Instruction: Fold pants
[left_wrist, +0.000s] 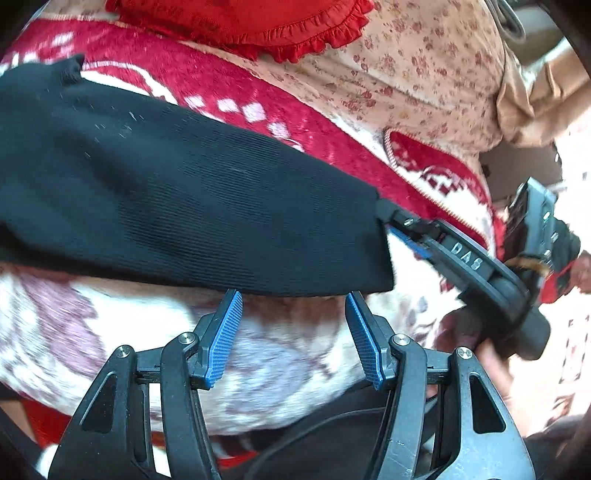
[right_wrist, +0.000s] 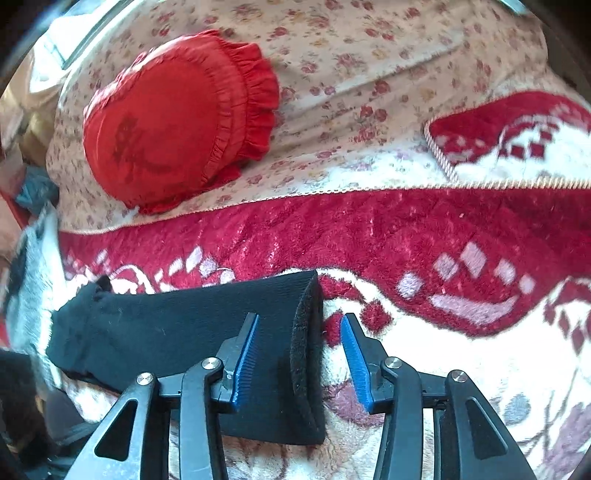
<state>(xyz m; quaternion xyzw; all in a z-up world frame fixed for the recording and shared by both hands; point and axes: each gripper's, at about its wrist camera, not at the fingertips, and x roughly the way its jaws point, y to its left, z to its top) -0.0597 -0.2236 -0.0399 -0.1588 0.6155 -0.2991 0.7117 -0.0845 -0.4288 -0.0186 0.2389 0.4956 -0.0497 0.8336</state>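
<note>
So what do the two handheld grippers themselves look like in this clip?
Both are black plastic linkage frames with silver pivot screws and blue ribbed finger pads. The left gripper and right gripper match in build. Seen from the left wrist view, the right gripper carries raised "DAS" lettering on its arm and a black camera block behind. A black cable runs under the left one.

bright daylight | overexposed right side | motion blur | fisheye-warped edges

The black pants (left_wrist: 166, 192) run off the left wrist view at nine o'clock, hiding the blanket (left_wrist: 303, 122) beneath.
</note>
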